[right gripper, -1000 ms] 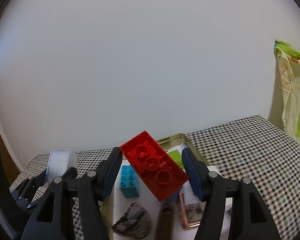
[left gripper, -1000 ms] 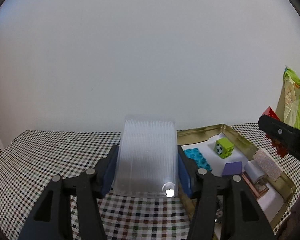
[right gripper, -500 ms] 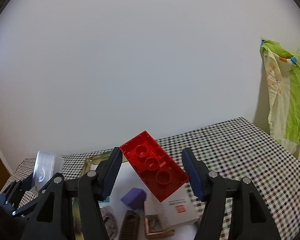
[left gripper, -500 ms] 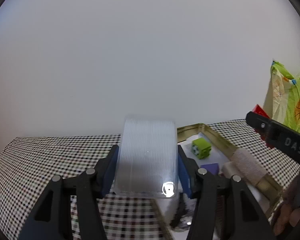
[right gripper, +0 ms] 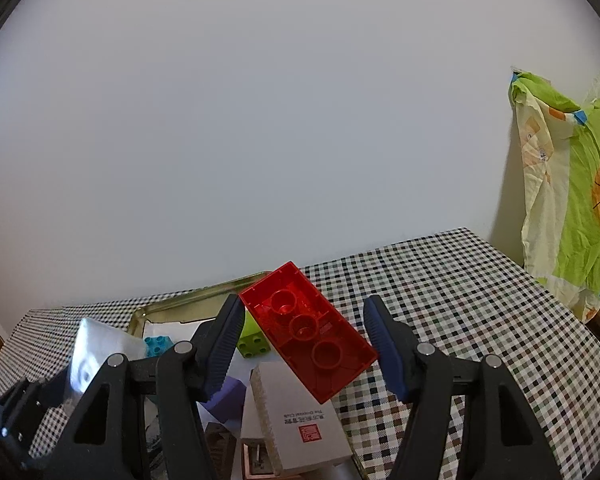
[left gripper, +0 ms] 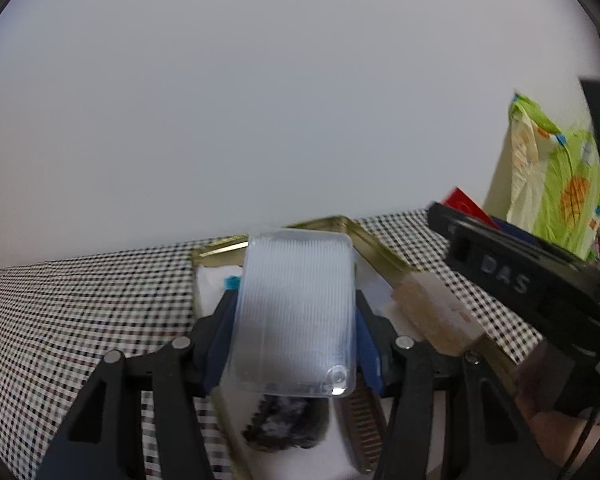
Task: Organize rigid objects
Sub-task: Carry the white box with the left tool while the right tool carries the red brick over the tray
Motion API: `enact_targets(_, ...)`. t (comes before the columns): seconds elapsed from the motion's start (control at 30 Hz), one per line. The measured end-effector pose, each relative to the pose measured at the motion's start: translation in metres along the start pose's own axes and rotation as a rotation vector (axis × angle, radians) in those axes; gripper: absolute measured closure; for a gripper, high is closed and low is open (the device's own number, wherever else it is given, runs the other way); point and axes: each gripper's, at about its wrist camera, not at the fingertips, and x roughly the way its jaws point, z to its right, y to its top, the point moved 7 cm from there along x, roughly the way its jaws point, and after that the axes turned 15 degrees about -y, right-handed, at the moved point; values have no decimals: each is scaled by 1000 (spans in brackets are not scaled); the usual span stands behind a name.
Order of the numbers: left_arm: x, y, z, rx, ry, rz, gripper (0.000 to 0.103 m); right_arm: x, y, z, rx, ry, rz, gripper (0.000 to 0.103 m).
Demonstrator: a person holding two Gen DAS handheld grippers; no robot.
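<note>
We see the gold tray (left gripper: 380, 248) at lower centre on the checked tablecloth (right gripper: 460, 300). Our left gripper (left gripper: 294, 332) pinches a ribbed clear box (left gripper: 296, 312); our right gripper (right gripper: 304, 340) pinches a red brick (right gripper: 308, 332).

Black fingers (left gripper: 168, 384), blue pads (right gripper: 384, 340), silver screws

Both hand-held grippers (left gripper: 296, 320) (right gripper: 304, 336) clamp objects, angled downward.
</note>
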Motion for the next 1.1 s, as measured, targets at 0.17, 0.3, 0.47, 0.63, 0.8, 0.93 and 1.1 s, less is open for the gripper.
enact_targets(0.17,11,-6,2,28,-1,-32,49,3,-5,-8,-27,-9,-13,39)
enact_targets(0.3,12,-9,-4,28,8,-43,49,3,-7,-14,-46,-13,-24,39)
enact_targets(0.47,21,-14,-1,31,-5,-76,49,6,-14,-17,-73,-24,-42,39)
enact_targets(0.63,21,-14,-2,48,5,-90,49,13,-7,-12,-70,-20,-60,39)
enact_targets(0.8,28,-16,-9,4,2,-134,49,16,-16,-16,-94,-16,-74,39)
enact_targets(0.93,30,-18,-6,13,8,-146,49,18,-18,-16,-104,-18,-84,39)
enact_targets(1.1,32,-19,-4,27,18,-155,49,17,-23,-22,-109,-6,-104,39)
